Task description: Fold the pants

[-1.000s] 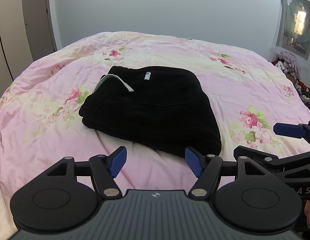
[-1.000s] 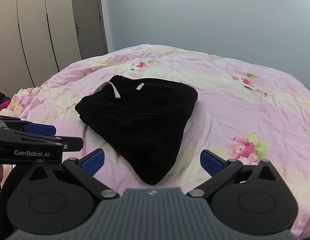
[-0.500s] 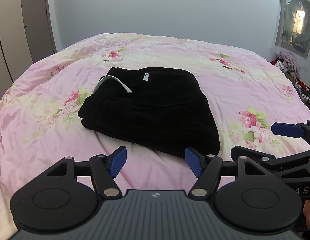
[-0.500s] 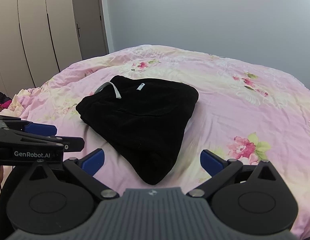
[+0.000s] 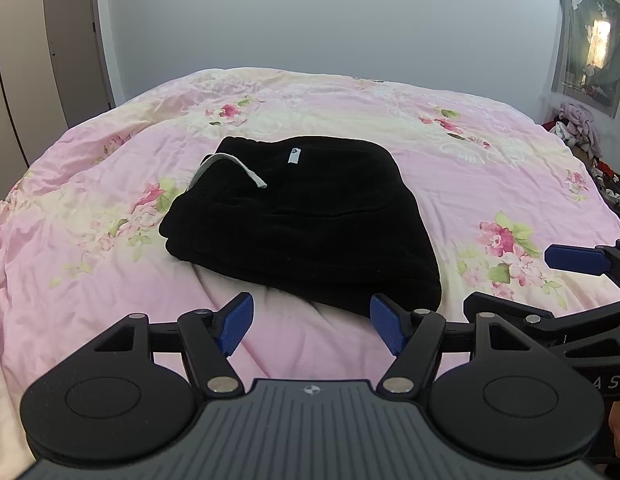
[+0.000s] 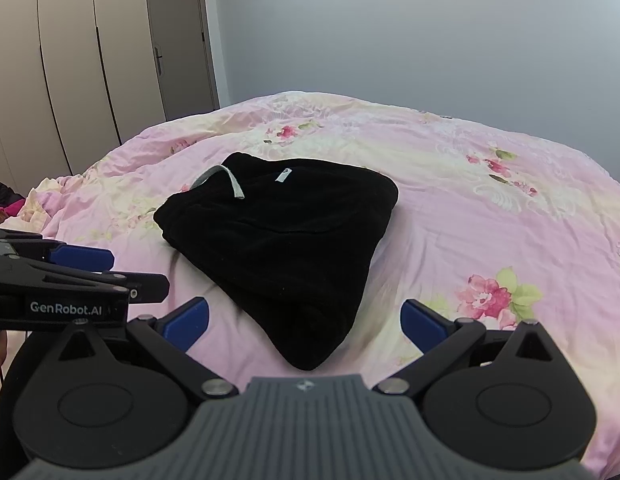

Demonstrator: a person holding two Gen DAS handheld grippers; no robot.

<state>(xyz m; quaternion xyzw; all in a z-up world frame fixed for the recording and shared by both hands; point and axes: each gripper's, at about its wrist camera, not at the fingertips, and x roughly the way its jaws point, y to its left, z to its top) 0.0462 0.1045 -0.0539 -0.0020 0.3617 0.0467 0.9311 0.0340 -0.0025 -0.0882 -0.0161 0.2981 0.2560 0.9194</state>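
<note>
Black pants point(image 5: 306, 220) lie folded into a compact bundle on the pink floral bedspread point(image 5: 489, 176), with a grey drawstring point(image 5: 230, 168) and a small white label on top. They also show in the right wrist view point(image 6: 282, 248). My left gripper point(image 5: 311, 322) is open and empty, held back just short of the bundle's near edge. My right gripper point(image 6: 306, 322) is open and empty, just short of the bundle's near corner. Each gripper shows at the edge of the other's view.
The bedspread point(image 6: 489, 208) fills the space around the pants. Wardrobe doors point(image 6: 70, 80) and a door stand at the left. A pile of clothes point(image 5: 577, 128) lies beside the bed at the right, under a curtained window.
Both grippers have drawn back slightly from the pants. The folded bundle has not moved, and both jaws have stayed open.
</note>
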